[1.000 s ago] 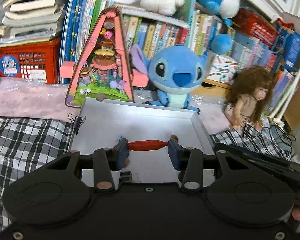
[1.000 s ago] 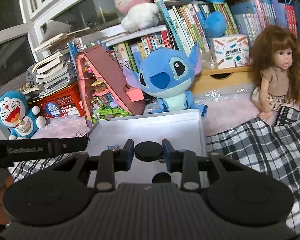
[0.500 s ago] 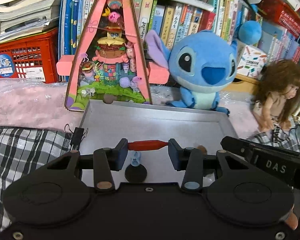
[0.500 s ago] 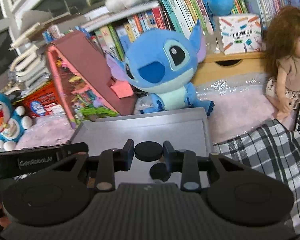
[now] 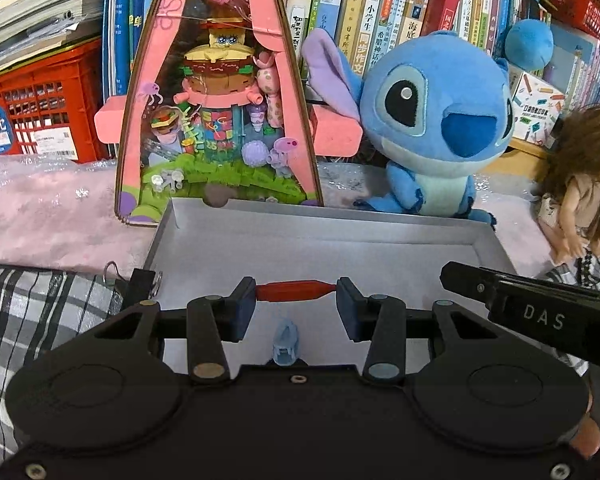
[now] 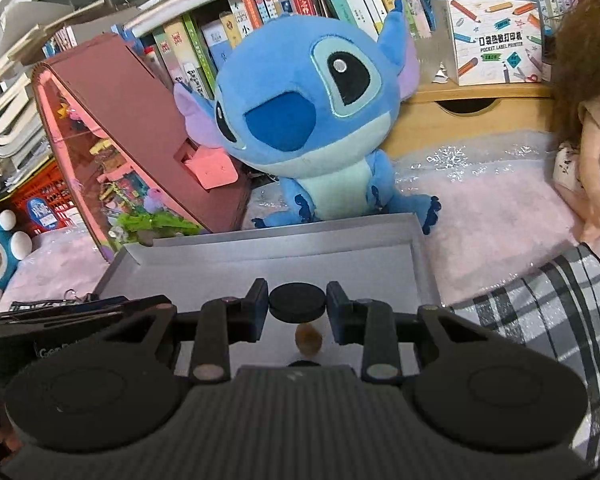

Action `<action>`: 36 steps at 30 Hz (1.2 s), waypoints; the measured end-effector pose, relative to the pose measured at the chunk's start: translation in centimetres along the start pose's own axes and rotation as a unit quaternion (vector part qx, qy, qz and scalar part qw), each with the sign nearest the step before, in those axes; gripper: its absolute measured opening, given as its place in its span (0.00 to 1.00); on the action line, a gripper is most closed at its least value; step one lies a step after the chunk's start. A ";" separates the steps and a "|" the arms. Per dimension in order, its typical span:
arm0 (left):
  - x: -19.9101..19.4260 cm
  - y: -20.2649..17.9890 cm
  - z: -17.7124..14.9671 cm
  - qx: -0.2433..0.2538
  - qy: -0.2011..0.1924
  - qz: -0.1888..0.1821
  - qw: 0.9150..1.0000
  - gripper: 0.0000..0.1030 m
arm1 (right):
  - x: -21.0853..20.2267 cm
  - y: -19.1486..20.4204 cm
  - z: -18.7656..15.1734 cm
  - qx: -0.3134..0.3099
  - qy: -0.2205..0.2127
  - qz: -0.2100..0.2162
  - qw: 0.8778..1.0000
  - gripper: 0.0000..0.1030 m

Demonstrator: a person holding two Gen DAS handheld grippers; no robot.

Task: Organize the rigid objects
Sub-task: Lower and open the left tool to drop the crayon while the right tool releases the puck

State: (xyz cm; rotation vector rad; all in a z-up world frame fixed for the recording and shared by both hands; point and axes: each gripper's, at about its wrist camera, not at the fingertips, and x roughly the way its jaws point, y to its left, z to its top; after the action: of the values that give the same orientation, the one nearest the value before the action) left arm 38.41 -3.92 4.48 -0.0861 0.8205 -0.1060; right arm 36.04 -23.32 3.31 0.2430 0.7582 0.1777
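My left tongs (image 5: 296, 303) grip a slim red spindle-shaped plastic piece (image 5: 296, 291) end to end, held level above the near part of a shallow grey rectangular cardboard tray (image 5: 320, 222). Just below it, a small pale-blue translucent figurine (image 5: 285, 344) stands on the tray floor. My right tongs (image 6: 297, 307) clamp a flat black round disc (image 6: 297, 303) by its edges over the same tray (image 6: 284, 236), with a small brown rounded piece (image 6: 308, 340) lying beneath. The tray sits between a black-and-white checked cloth (image 6: 540, 320) and a pink fluffy blanket (image 5: 52, 216). Beyond its far wall stand a pink triangular display case of toy bricks (image 5: 220, 120) and a blue plush alien toy (image 5: 432, 120), a long-haired doll (image 6: 592, 128) to the right, and rows of books (image 5: 380, 12) behind.
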 end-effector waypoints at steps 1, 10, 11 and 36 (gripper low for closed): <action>0.1 -0.1 -0.1 0.005 -0.003 0.004 1.000 0.40 | 0.3 0.0 0.0 0.000 0.001 -0.001 1.000 0.36; 1.3 0.1 -0.1 0.012 -0.001 0.015 1.000 0.40 | 2.3 0.6 0.0 -0.023 0.008 -0.018 1.000 0.36; 1.4 0.1 -0.1 0.013 0.000 0.016 1.000 0.40 | 2.4 0.7 0.0 -0.025 0.008 -0.019 0.999 0.36; 3.0 0.2 -0.9 0.017 0.008 0.026 0.999 0.41 | 4.2 1.4 -0.6 -0.051 0.016 -0.040 0.998 0.36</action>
State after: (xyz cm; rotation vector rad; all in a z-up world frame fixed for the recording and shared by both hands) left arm 39.80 -4.14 1.63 -0.0324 0.8355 -0.0720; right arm 38.55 -20.88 0.48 0.1126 0.7878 0.1439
